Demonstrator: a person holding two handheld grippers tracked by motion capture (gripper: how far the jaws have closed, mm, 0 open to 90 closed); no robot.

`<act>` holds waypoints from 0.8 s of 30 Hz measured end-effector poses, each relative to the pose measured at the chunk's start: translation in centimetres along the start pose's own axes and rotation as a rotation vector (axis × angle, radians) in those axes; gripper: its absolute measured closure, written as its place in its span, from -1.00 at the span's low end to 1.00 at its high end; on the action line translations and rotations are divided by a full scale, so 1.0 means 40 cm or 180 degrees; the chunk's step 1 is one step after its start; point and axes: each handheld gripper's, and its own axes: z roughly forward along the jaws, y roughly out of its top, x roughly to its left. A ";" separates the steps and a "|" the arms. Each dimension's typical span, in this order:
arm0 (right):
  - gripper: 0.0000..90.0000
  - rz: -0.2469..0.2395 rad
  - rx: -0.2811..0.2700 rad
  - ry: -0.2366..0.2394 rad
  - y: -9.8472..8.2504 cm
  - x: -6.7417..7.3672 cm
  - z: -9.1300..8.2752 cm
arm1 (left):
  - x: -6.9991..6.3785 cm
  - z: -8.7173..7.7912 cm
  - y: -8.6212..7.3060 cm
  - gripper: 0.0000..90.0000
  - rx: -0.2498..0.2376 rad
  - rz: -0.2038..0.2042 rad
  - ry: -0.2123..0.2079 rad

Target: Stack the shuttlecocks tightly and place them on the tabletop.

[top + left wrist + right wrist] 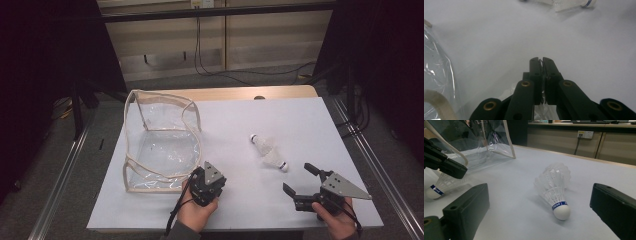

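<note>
A person's left claw (206,186), lower centre of the high view, stands over the white table (240,210) with its jaws pinched narrow on the feathered skirt of a shuttlecock (439,186). In the left gripper view the two black jaws meet with only thin white strands between them. At the left edge of the right gripper view, the cork sits low on the table while the skirt rises into the grip. Holding the light skirt rather than the round cork probably gives the pads something that yields and will not roll away.

The clear bag (160,145) stands open-topped at left of centre in the high view, just beside the left claw. It looks like the intended home for the catch.

Two loose shuttlecocks (270,152) lie on their sides right of centre, close together and well apart from the bag.

The right claw (297,177), lower right, is spread wide and holds nothing. Its jaws point at the loose shuttlecocks, apparently lined up for the next pick.
</note>
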 end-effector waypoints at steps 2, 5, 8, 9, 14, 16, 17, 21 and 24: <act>-0.96 0.0003 -0.0005 0.0004 0.001 0.000 -0.001 | -0.009 -0.005 0.005 0.94 -0.0035 0.0041 -0.0015; -0.96 0.0005 -0.0003 0.0004 0.000 0.000 0.000 | -0.023 -0.009 0.015 0.94 -0.0086 0.0047 -0.0113; -0.96 0.0001 -0.0009 0.0006 0.001 0.000 0.000 | -0.031 -0.009 0.024 0.94 -0.0150 0.0043 -0.0149; -0.96 0.0004 -0.0010 0.0007 0.001 0.001 -0.001 | -0.034 -0.010 0.027 0.94 -0.0157 0.0054 -0.0149; -0.96 0.0002 -0.0008 0.0004 0.001 0.000 -0.001 | -0.054 -0.003 0.042 0.94 -0.0191 0.0059 -0.0271; -0.96 0.0003 -0.0006 0.0003 0.001 0.000 -0.002 | -0.064 0.001 0.052 0.94 -0.0221 0.0052 -0.0329; -0.96 0.0006 -0.0008 0.0005 0.001 0.000 -0.002 | -0.067 0.003 0.057 0.94 -0.0228 0.0038 -0.0358; -0.96 -0.0006 -0.0013 0.0009 0.002 0.001 -0.001 | -0.074 0.016 0.083 0.94 -0.0239 0.0022 -0.0387; -0.96 -0.0010 -0.0018 0.0012 0.002 0.001 -0.001 | -0.078 0.028 0.103 0.94 -0.0245 0.0026 -0.0405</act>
